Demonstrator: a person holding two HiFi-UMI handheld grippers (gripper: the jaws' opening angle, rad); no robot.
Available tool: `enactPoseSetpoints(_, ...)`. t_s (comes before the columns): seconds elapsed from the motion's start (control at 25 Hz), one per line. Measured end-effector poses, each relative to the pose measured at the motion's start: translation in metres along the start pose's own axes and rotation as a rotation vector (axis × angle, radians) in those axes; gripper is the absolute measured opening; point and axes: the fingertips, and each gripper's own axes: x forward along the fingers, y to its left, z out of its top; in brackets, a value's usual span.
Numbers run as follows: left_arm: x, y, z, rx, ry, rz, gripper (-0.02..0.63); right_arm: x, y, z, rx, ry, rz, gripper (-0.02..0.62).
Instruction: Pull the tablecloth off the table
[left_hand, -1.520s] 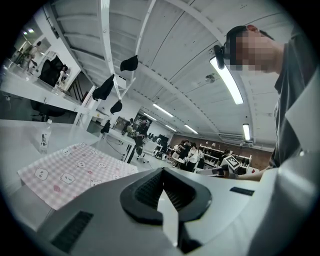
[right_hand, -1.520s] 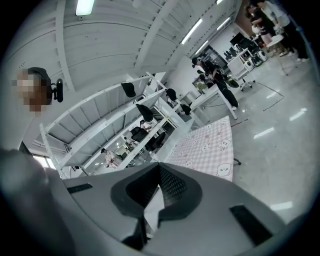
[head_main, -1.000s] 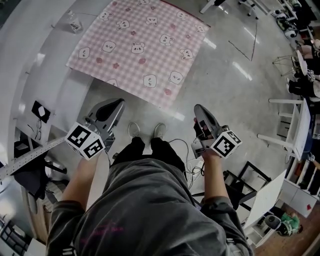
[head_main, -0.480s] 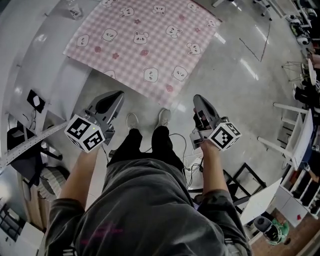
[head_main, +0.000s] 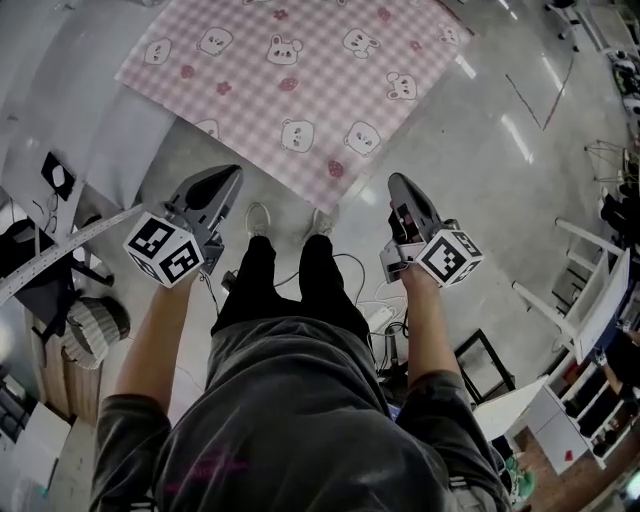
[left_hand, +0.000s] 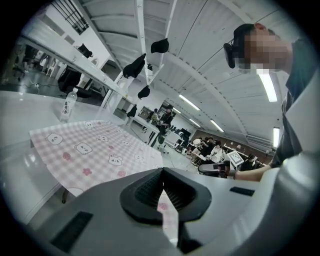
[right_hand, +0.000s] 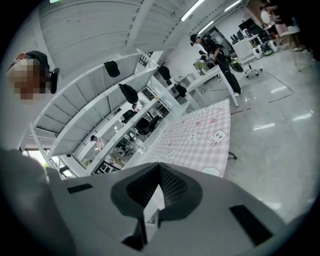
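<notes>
lying spread at 12 o'clock in the head view, the pink checked tablecloth (head_main: 290, 90) covers the table (head_main: 70, 50), its near edge overhanging toward the person. left gripper (head_main: 228, 180) and right gripper (head_main: 400, 188), both clenched on nothing, point at that edge, likely to seize it. the bottle (left_hand: 65, 107) label is unreadable.

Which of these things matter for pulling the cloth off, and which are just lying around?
For the job: tablecloth, table, left gripper and right gripper, both shut on nothing.
Just lying about: water bottle past the cloth, cables on the floor.
</notes>
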Motion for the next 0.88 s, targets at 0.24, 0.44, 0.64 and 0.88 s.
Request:
enactPoseSetpoints(0.24, 0.027, 0.018, -0.031, -0.045, 0.02, 0.058, 0.002, 0.019, -0.042, -0.004, 0.029, 0.054, -0.002, 0.002)
enactPoseSetpoints(0.44, 0.038, 0.023, -0.056, -0.076, 0.037, 0.094, 0.002, 0.027, -0.071, -0.013, 0.035, 0.103, -0.005, 0.003)
enactPoseSetpoints(0.64, 0.043, 0.038, -0.079, -0.107, 0.054, 0.139, 0.002, 0.039, -0.093, -0.022, 0.048, 0.136, -0.003, 0.003)
enactPoseSetpoints(0.88, 0.048, 0.057, -0.114, -0.181, 0.063, 0.182, 0.006, 0.05, -0.12, -0.043, 0.058, 0.19, -0.012, 0.003)
